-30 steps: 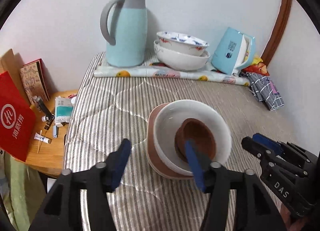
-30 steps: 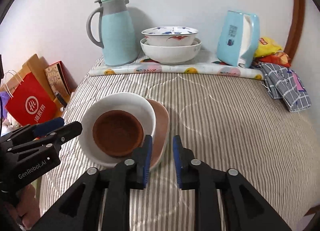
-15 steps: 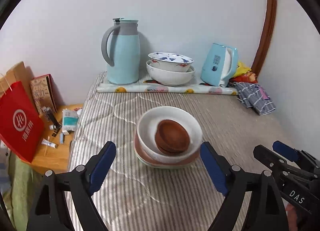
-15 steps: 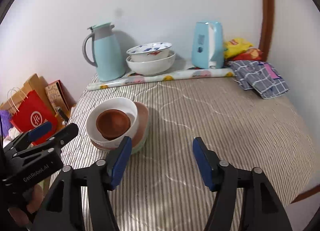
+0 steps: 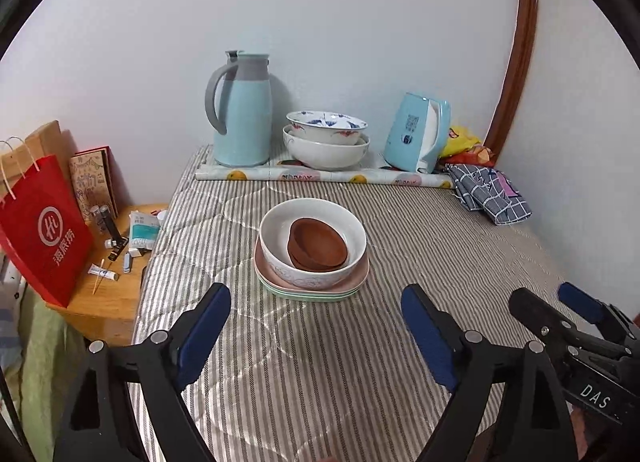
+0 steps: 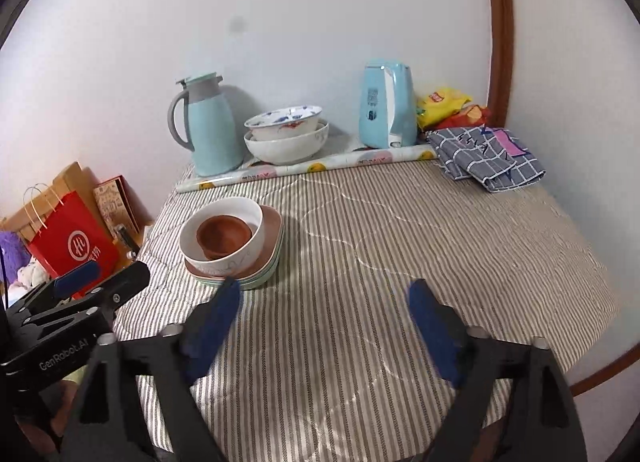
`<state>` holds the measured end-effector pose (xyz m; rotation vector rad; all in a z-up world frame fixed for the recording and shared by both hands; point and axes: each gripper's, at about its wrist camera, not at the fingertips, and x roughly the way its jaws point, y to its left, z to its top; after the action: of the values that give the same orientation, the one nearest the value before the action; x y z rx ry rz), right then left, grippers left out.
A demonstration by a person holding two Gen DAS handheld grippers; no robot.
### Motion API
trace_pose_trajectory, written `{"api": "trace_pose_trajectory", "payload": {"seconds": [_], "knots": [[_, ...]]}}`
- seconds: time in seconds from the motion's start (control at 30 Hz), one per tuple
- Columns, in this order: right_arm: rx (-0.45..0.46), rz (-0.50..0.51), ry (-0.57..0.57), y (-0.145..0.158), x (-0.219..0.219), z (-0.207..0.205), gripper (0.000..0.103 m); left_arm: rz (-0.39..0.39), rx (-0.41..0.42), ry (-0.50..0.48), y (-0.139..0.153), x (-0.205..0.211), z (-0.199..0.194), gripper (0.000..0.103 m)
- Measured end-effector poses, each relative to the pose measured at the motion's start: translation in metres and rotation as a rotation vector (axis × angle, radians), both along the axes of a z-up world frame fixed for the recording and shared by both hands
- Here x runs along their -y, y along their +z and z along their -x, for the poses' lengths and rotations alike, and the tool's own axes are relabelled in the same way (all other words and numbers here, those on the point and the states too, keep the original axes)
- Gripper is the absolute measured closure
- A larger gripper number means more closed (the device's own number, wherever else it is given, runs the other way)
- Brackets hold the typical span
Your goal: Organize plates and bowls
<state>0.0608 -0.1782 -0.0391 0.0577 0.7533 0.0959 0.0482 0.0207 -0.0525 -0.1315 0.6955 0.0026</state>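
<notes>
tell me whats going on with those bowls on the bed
A person holds two grippers; the left gripper and right gripper are both open and empty, short of the stack. Brown bowls sit nested in a white bowl atop pink and green plates on the striped cover.

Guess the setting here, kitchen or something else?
Likely a bedroom or small living room, not a kitchen: the stacked bowls sit on a striped quilted bed surface, a thermos jug and kettle stand against the wall, with a cluttered bedside table alongside.
</notes>
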Motion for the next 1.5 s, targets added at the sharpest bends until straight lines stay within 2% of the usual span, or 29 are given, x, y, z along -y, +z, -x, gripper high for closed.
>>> {"api": "trace_pose_trajectory", "payload": {"seconds": [0.1, 0.23, 0.33, 0.53, 0.7, 1.5], "knots": [[0.013, 0.009, -0.022, 0.006, 0.005, 0.006, 0.011, -0.011, 0.023, -0.007, 0.005, 0.005, 0.007, 0.011], [0.021, 0.018, -0.039, 0.011, 0.010, 0.013, 0.011, -0.011, 0.041, -0.005, 0.009, 0.008, 0.015, 0.002], [0.027, 0.033, -0.041, 0.014, 0.010, 0.019, 0.011, -0.012, 0.047, -0.008, 0.011, 0.009, 0.020, 0.000], [0.038, 0.024, -0.046, 0.017, 0.012, 0.026, 0.011, -0.122, 0.063, -0.003, 0.011, 0.019, 0.026, 0.000], [0.042, 0.023, -0.050, 0.017, 0.015, 0.032, 0.011, -0.072, 0.060, -0.035, 0.014, 0.018, 0.032, 0.000], [0.047, 0.032, -0.054, 0.019, 0.015, 0.043, 0.011, -0.055, 0.083, -0.045, 0.021, 0.019, 0.044, 0.000]]}}
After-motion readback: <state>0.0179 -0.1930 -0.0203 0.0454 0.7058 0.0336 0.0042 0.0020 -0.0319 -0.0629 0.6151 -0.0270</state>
